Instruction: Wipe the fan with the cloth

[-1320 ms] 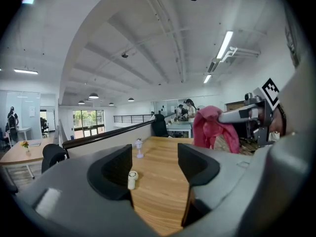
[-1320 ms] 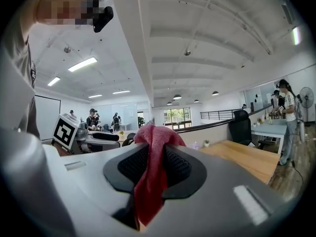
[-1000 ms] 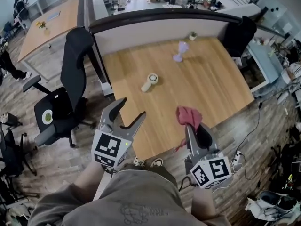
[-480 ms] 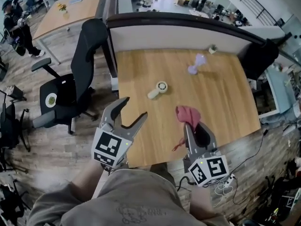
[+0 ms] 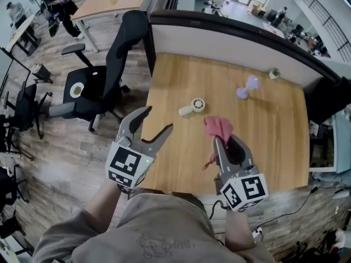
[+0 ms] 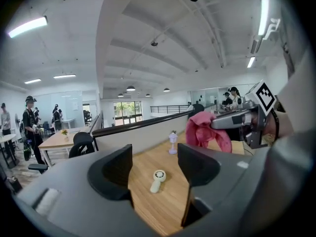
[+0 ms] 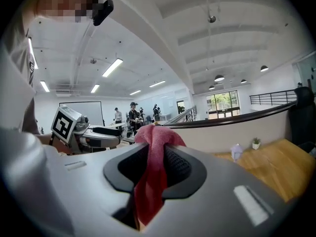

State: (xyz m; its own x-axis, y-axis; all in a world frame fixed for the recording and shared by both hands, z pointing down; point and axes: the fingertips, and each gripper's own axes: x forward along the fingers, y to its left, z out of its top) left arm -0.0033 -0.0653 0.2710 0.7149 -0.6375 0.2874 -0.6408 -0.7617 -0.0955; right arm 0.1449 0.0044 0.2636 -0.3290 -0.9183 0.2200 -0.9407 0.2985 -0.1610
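The small cream fan [image 5: 192, 107] lies flat on the wooden table [image 5: 263, 141], left of the table's middle and well back from the near edge. Its long axis runs on a slant in the head view: the handle points toward the near left corner, and the round head toward the far right, where a small purple object [image 5: 248, 86] and a tiny potted plant [image 5: 273, 73] stand by the partition [image 5: 230, 37]. The head's ringed face seems to be turned upward, though at this size that is not certain. The right hand-held gripper [image 5: 226, 141] has its jaws clamped on a pink cloth [image 5: 218, 127]. The cloth bunches up above the jaw tips, and a thin tail of it hangs down beside the jaws. The cloth is held in the air above the table, near the fan on its right and nearer the person, not touching it. The left hand-held gripper [image 5: 156, 122] has its jaws wide apart with nothing between them, and it sits over the table's near left edge. In the left gripper view the fan shows through the gap, well ahead on the table with its handle toward the camera. A black office chair [image 5: 104, 75] stands on the floor to the left of the table.
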